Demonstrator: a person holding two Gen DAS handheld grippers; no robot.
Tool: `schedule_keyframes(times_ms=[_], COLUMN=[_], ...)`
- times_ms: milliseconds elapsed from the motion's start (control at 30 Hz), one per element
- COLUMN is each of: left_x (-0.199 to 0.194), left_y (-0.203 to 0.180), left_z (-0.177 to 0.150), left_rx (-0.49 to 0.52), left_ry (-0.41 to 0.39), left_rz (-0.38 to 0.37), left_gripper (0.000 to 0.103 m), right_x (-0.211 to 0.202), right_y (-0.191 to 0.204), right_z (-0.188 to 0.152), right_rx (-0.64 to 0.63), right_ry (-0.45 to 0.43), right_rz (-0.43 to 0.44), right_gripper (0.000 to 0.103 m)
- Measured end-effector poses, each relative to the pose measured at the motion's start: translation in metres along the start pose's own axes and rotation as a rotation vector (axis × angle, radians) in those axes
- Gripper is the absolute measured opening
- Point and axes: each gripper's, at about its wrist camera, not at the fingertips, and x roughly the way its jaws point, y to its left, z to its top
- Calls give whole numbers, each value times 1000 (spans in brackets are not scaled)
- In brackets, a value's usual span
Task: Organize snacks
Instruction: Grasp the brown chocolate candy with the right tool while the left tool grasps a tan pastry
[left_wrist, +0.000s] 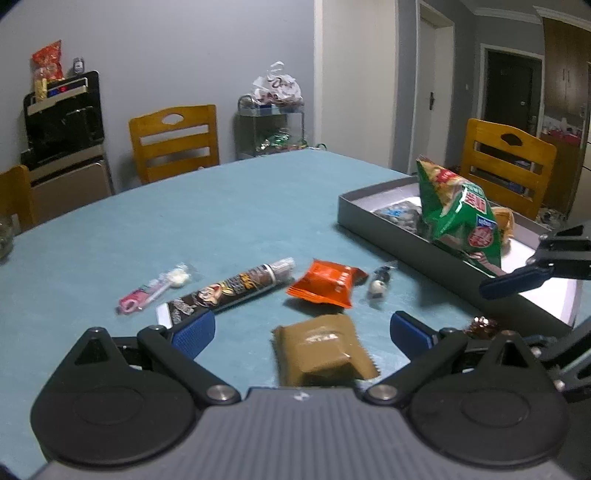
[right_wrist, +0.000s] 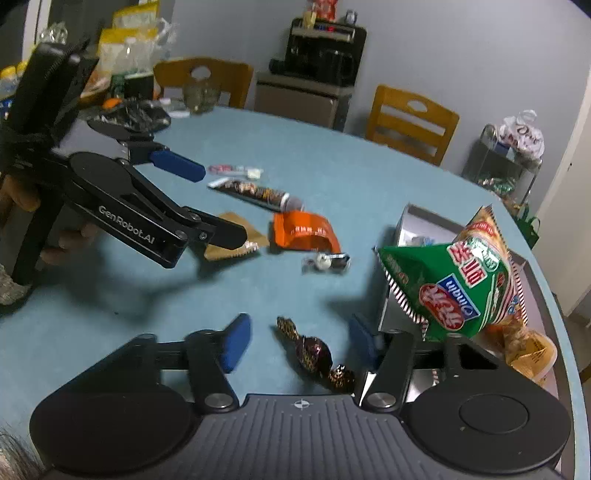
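Snacks are lying spread on the blue table (left_wrist: 240, 206), and some are already sitting in the grey box (left_wrist: 369, 210) at the right side. A green chip bag (left_wrist: 458, 218) is standing tilted in this box, leaning over its near wall, with a dark packet (left_wrist: 399, 214) and a yellow packet (right_wrist: 532, 350) beside it. On the table, a brown packet (left_wrist: 325, 347) is lying just in front of the left gripper (left_wrist: 301, 328), whose blue fingers are standing wide apart and are holding nothing. Farther away, an orange packet (left_wrist: 325, 284) is lying near a long dark tube of snacks (left_wrist: 229, 291), a pink lollipop (left_wrist: 155, 291) at the left and a small wrapped candy (left_wrist: 380, 284) at the right. The right gripper (right_wrist: 299, 343) is hovering next to the box, also spread wide and empty, and a dark twisted candy (right_wrist: 314, 350) is lying on the table between its fingers, not touching them. Wooden chairs (left_wrist: 173, 140) are standing at the far side.
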Motion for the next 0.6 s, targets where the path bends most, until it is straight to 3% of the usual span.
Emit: schedule_keyframes(times_ms=[200,500,600], left_x=[11,26,32], left_y=[-12,-17,-15], left_z=[-4,-12,-13], left_rx=[31,52,43], left_ry=[25,71,91], left_rz=[0,8,13], left_gripper=[102,102,102], right_x=[6,13,15], right_y=[-1,-1,-2], right_z=[-1,-4,-4], right_rx=[1,-23,-19], right_ry=[39,64,60], right_rz=[-16,-41,-44], right_gripper=[47,23,23])
